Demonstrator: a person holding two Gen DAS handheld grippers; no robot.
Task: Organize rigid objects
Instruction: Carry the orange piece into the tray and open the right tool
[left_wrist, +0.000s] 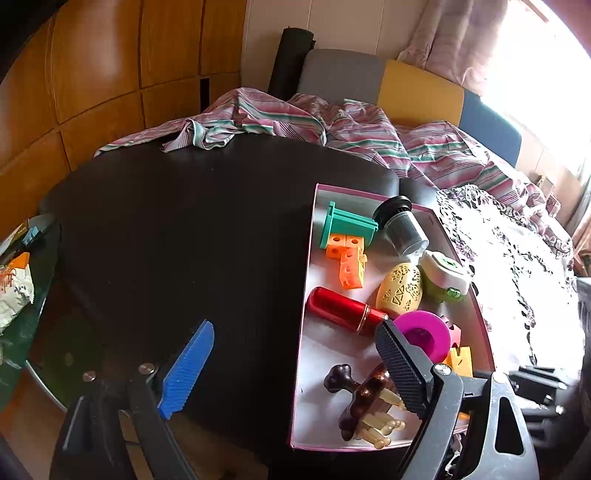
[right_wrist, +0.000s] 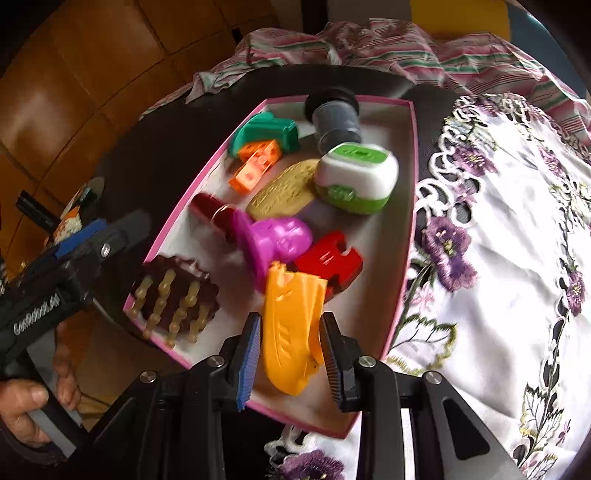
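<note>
A pink-rimmed white box (left_wrist: 332, 350) (right_wrist: 384, 236) sits on the black table (left_wrist: 184, 221). It holds several toys, among them a teal piece (right_wrist: 266, 133), a dark jar (right_wrist: 336, 118), a green-white case (right_wrist: 358, 177), a magenta piece (right_wrist: 273, 240), a red piece (right_wrist: 328, 262) and a brown pegged massager (right_wrist: 173, 295). My right gripper (right_wrist: 290, 328) hangs over the box's near end. A yellow-orange piece (right_wrist: 291, 295) stands between its jaws, its tip resting on the red piece, with a thin gap at the blue pad (right_wrist: 249, 350). My left gripper (left_wrist: 295, 325) is wide open and empty, straddling the box's left wall.
A white cloth with purple embroidered flowers (right_wrist: 498, 240) covers the table right of the box. Striped pink fabric (left_wrist: 332, 125) is bunched along the far edge. Snack packets (left_wrist: 14, 291) lie on a glass side table at the left. A hand (right_wrist: 22, 406) holds the left gripper's handle.
</note>
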